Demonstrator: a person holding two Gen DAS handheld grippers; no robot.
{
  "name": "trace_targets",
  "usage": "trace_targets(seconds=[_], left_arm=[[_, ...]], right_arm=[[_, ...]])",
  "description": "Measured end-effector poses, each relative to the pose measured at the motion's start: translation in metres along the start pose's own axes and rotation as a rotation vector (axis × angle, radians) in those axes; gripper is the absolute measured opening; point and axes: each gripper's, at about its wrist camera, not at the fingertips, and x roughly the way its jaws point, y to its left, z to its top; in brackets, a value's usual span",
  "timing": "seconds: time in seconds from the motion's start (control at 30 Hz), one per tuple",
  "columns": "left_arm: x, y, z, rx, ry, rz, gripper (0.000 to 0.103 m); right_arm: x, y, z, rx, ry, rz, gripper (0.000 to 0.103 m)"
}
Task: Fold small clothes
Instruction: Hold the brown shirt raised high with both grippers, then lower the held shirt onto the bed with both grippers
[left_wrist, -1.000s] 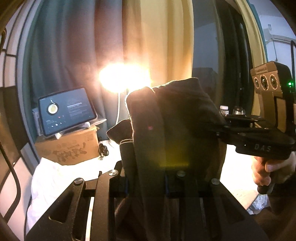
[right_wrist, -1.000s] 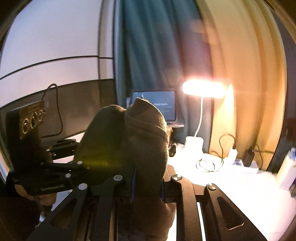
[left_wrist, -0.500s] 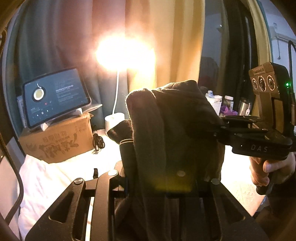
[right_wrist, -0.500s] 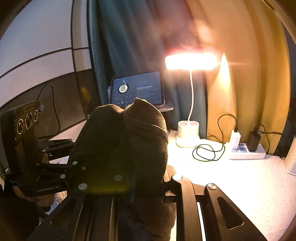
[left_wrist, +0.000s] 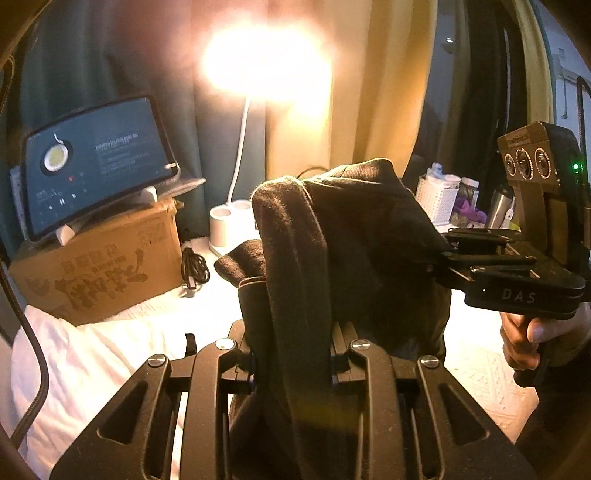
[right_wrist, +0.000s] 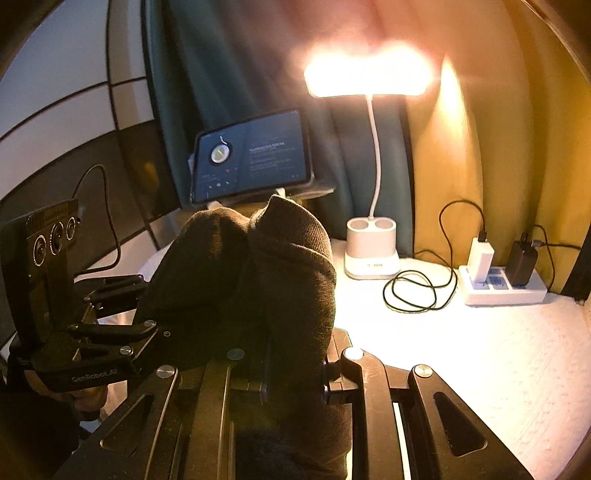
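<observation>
A dark brown knit garment (left_wrist: 351, 240) hangs bunched in the air between both grippers, above the white table (right_wrist: 461, 350). My left gripper (left_wrist: 291, 358) is shut on a thick fold of it at the bottom of the left wrist view. My right gripper (right_wrist: 293, 373) is shut on another fold of the same garment (right_wrist: 258, 277). Each gripper shows in the other's view: the right gripper (left_wrist: 439, 258) pinches the cloth's right edge, held by a hand (left_wrist: 535, 339), and the left gripper (right_wrist: 147, 306) pinches its left edge. The cloth's lower part is hidden behind the fingers.
A lit desk lamp (right_wrist: 369, 74) stands at the back, beside a tablet (left_wrist: 96, 166) on a cardboard box (left_wrist: 99, 273). A power strip (right_wrist: 502, 286) and a coiled cable (right_wrist: 413, 291) lie at the right. White cloth (left_wrist: 85, 354) lies at the left, a white basket (left_wrist: 437, 199) far right.
Both grippers have come down and forward together with the garment; the lamp, tablet and table top now show larger and lower-lying. Both grips look the same.
</observation>
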Motion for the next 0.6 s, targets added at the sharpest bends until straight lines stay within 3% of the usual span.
trace_targets(seconds=[0.6], left_arm=[[0.07,0.039,-0.027,-0.101,0.216,0.015,0.028]], right_arm=[[0.1,-0.039,-0.025,0.082,0.183,0.034,0.019]])
